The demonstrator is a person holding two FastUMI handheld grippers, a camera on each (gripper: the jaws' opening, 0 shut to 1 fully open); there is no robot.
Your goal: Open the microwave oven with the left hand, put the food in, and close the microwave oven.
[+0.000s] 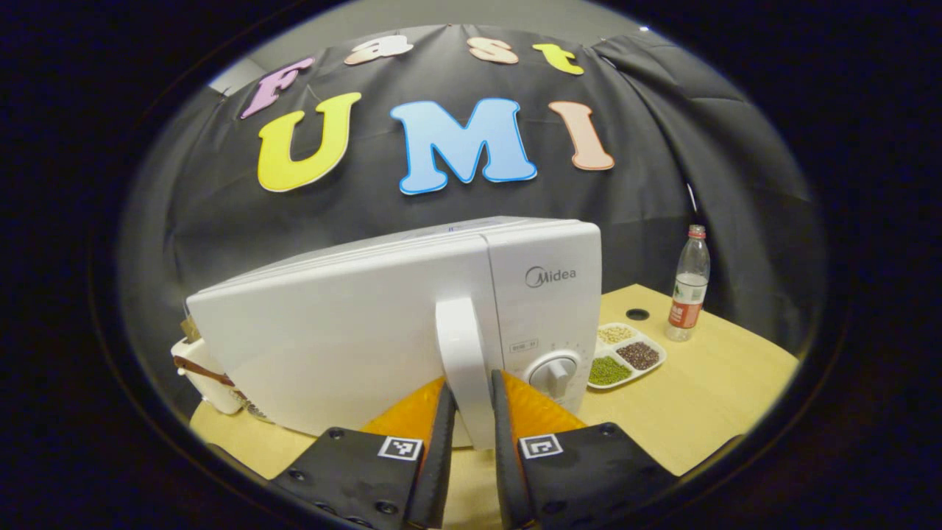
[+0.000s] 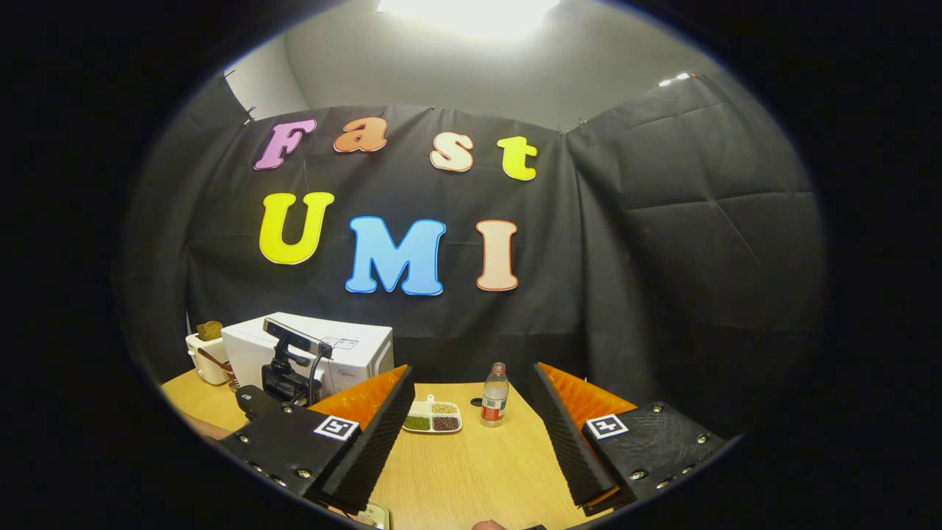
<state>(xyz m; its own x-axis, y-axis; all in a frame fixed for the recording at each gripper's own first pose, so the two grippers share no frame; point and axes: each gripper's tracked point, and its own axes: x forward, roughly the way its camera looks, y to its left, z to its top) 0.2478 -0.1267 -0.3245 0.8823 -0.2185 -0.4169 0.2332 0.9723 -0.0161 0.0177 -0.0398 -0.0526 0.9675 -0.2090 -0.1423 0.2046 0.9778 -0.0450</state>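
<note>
— Where's the room to move?
— Bare wooden tabletop (image 2: 471, 471) ahead of the right gripper (image 2: 471, 434).
— And in the way?
— White boxy microwave oven (image 1: 412, 309); divided white tray of grains (image 1: 627, 355) and clear plastic bottle (image 1: 689, 287) just beside it.

Left gripper (image 1: 471, 401) and right gripper (image 2: 471, 412), square coded tags mounted on screw-studded housings, ridged pads fitted inside

Left gripper (image 1: 471, 401) closed on the upright door handle (image 1: 465, 361) of the white microwave (image 1: 353, 324), one finger each side. Right of it on the table (image 1: 706, 412): divided dish (image 1: 629, 353) of grains, plastic bottle (image 1: 689, 283).
</note>
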